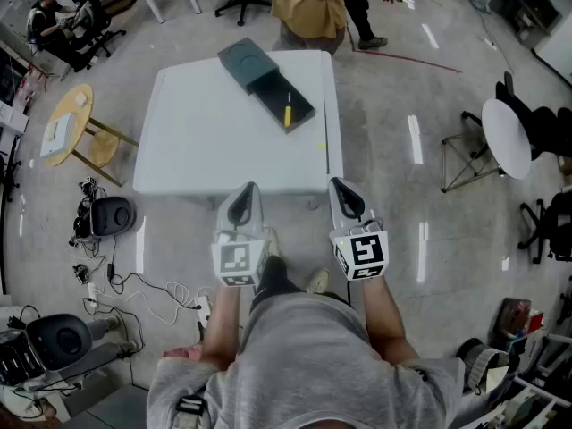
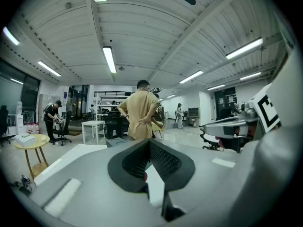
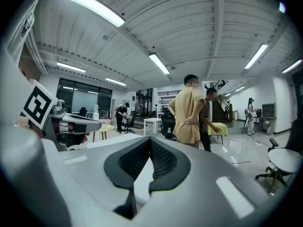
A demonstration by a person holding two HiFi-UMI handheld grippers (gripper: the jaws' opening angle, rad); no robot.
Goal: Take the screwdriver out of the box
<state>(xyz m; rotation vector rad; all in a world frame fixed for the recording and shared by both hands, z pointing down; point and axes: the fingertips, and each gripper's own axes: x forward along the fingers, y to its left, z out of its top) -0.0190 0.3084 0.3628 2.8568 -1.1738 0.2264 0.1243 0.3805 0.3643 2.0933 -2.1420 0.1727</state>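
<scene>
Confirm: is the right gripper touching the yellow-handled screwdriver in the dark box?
Apart. The head view shows the right gripper at the white table's near edge, bare tabletop between it and the yellow-handled screwdriver in the dark grey box.

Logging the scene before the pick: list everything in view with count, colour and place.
table: one, white, centre
box: one, dark, slid open, on the table's far right
screwdriver: one, yellow handle, in the box's open tray
round side table: one, wooden, left of the table
person in tan top: one, standing beyond the table
left gripper: one, grey, shut, empty, before the table's near edge
right gripper: one, grey, shut, empty, beside the left one
</scene>
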